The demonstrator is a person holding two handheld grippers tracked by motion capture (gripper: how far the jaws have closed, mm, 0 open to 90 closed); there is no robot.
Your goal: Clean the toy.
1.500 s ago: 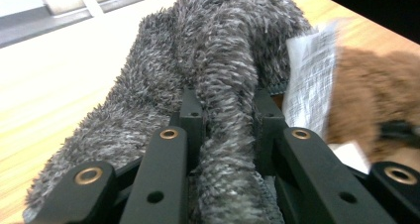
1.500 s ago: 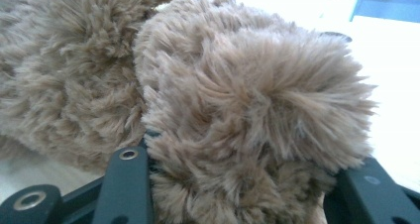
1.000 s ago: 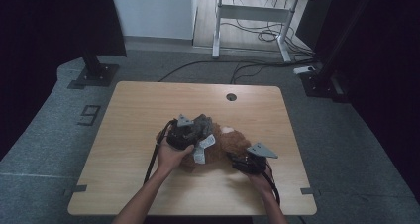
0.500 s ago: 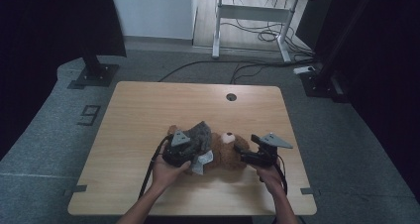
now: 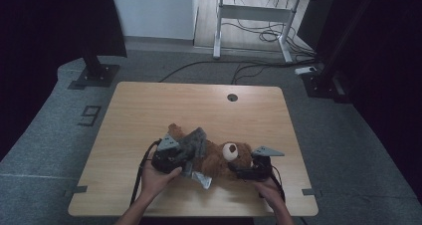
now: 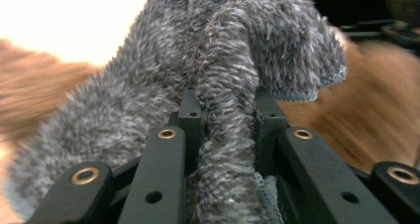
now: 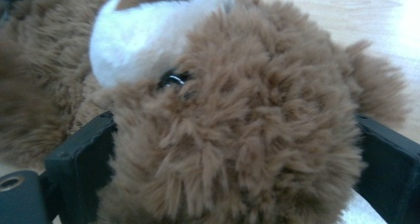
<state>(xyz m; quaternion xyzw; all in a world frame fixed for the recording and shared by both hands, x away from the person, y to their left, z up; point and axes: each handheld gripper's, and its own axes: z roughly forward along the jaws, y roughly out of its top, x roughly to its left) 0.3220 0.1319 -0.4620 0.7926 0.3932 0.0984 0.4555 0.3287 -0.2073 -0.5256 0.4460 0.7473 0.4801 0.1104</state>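
A brown teddy bear (image 5: 219,158) was seen lying on the wooden worktop (image 5: 149,110), near its front edge, with its head (image 5: 234,153) turned toward the person's right. A fuzzy grey garment (image 5: 191,143) was draped over the bear's body. In the left gripper view, a fold of the same grey garment (image 6: 223,135) was seen pinched tightly between the two black jaws, which stood almost together; the left gripper (image 5: 171,158) was thus closed on the cloth, just beside the bear's body. The right gripper (image 5: 249,171) was placed at the bear's head. In the right gripper view, the head (image 7: 237,135) was seen between the widely spread jaws, one at each side of the fur; whether the pads were pressing on it could not be told for certain, though both seemed to touch the fur. The jaws of that gripper had just been opening, with the head between them. A white label (image 5: 201,179) was seen sticking out from under the bear toward the front edge
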